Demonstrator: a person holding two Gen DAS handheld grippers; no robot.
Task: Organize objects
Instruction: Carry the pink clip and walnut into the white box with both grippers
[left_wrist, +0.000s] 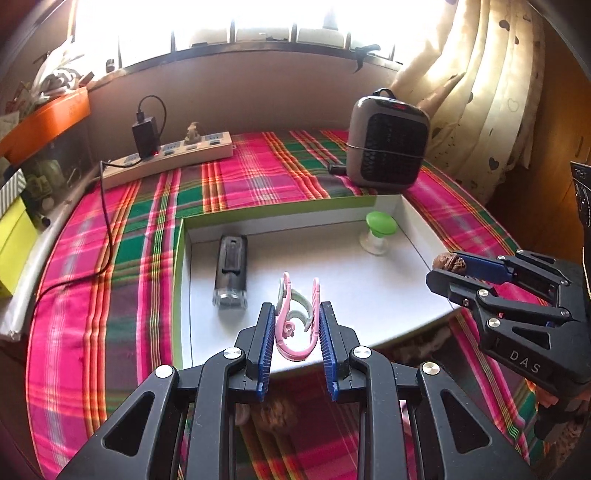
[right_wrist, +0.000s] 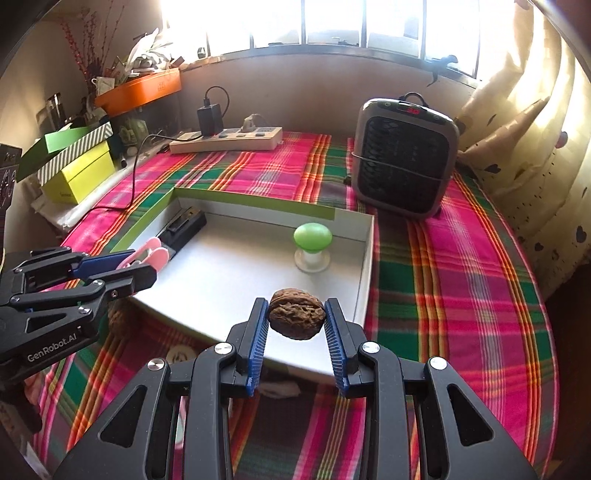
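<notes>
My left gripper (left_wrist: 297, 314) is shut on a pink and grey curved plastic clip (left_wrist: 295, 317), held above the near edge of a white box with a green rim (left_wrist: 258, 212). My right gripper (right_wrist: 296, 310) is shut on a brown walnut (right_wrist: 297, 314), also above the box's near edge (right_wrist: 365, 266). In the left wrist view the right gripper (left_wrist: 443, 264) sits at the right with the walnut (left_wrist: 450, 262) at its tips. Inside the box lie a dark rectangular device (left_wrist: 231, 271) and a green-capped knob on a clear base (left_wrist: 380, 230).
A grey fan heater (right_wrist: 404, 157) stands behind the box. A power strip (left_wrist: 166, 158) with a black charger and cable lies at the back left. Boxes and an orange tray (right_wrist: 140, 90) crowd the left. Another walnut (left_wrist: 277, 413) lies on the plaid cloth under my left gripper.
</notes>
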